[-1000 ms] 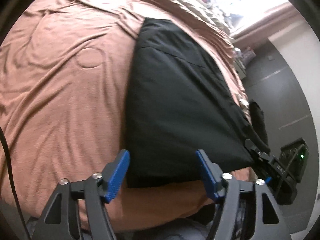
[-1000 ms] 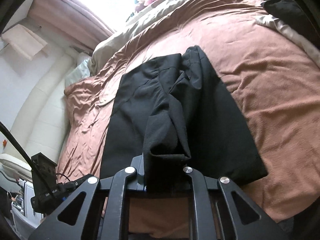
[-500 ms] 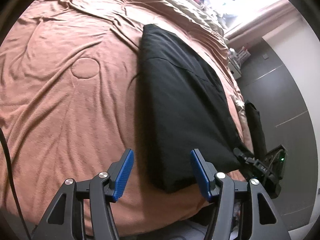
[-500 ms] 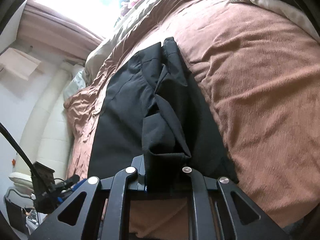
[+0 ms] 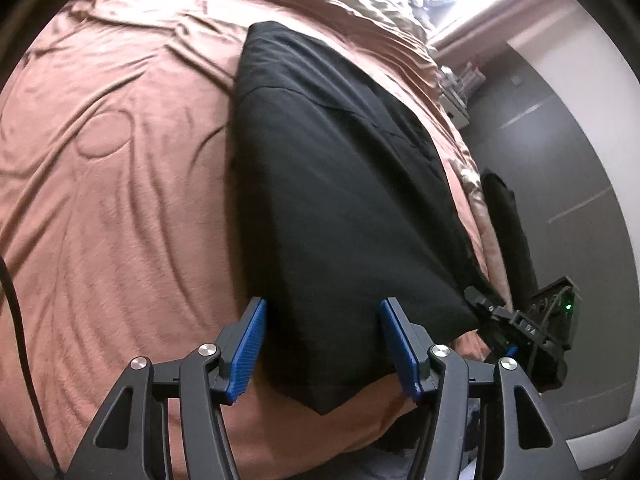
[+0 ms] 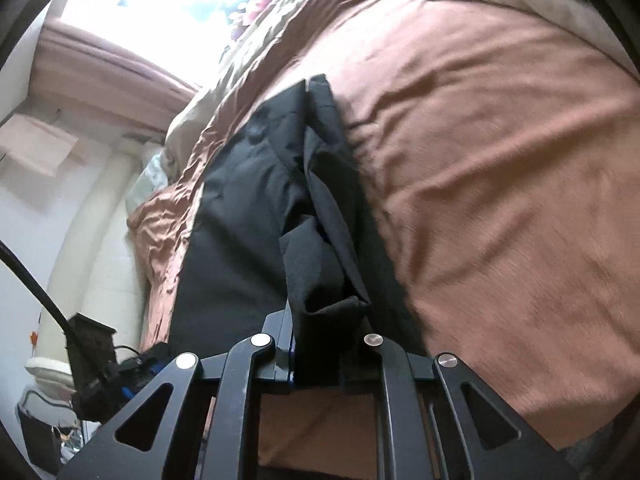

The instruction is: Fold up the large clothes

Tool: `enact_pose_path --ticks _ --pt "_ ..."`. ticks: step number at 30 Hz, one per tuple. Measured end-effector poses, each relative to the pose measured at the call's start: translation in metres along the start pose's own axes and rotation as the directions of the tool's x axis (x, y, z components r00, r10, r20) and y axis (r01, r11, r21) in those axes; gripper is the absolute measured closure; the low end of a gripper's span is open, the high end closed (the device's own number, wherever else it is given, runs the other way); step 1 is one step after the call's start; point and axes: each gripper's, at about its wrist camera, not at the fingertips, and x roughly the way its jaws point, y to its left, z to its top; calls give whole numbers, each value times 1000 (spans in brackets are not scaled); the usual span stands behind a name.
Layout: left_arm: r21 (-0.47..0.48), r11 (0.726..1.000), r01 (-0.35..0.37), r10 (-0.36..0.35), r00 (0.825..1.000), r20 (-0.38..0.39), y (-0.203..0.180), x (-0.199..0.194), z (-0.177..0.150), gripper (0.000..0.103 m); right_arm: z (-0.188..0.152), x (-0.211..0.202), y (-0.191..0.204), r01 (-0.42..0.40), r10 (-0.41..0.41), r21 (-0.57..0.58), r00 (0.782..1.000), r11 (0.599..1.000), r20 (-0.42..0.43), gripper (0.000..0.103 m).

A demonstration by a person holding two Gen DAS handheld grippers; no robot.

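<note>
— Two views, and they split the job. Left wrist view: the left gripper has its blue pads apart over the near corner of the black garment, not pressing it; the cloth lies flat on the brown bedspread.
— And the right wrist view?
— Only there do you see the bunched fold: the right gripper is clamped tight on a wad of garment. The left gripper sits far left there.
— Changed since a second ago?
— The near corner now points between the left pads; the right view sits lower, closer to the bedspread.
</note>
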Motion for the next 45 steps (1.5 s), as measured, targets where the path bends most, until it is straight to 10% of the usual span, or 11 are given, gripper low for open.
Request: enact_pose_path --ticks 5,7,9,15,21,25,45 --pt "61 997 -42 42 999 -5 -8 3 -2 43 -9 -20 3 49 -50 -69 999 996 -2 76" --pt "54 998 -44 45 999 -5 -7 4 -1 43 -6 -34 11 96 -95 -106 995 990 21 34" --pt "43 998 -46 46 999 -4 -5 5 0 43 -3 -43 17 115 -108 -133 993 984 55 27" --pt "40 998 -58 58 998 7 -9 5 -4 43 5 -21 6 67 -69 -71 997 995 -25 29" --pt "10 999 -37 37 999 0 -1 1 -17 51 -2 -3 -1 15 -16 -6 998 1000 -58 78" --pt "10 999 -46 45 999 20 2 -2 -19 72 -6 -7 9 4 -5 -10 999 1000 -54 88" --pt "144 987 -75 82 996 -38 21 -74 -58 84 -57 -14 29 -48 26 -126 984 991 -174 80"
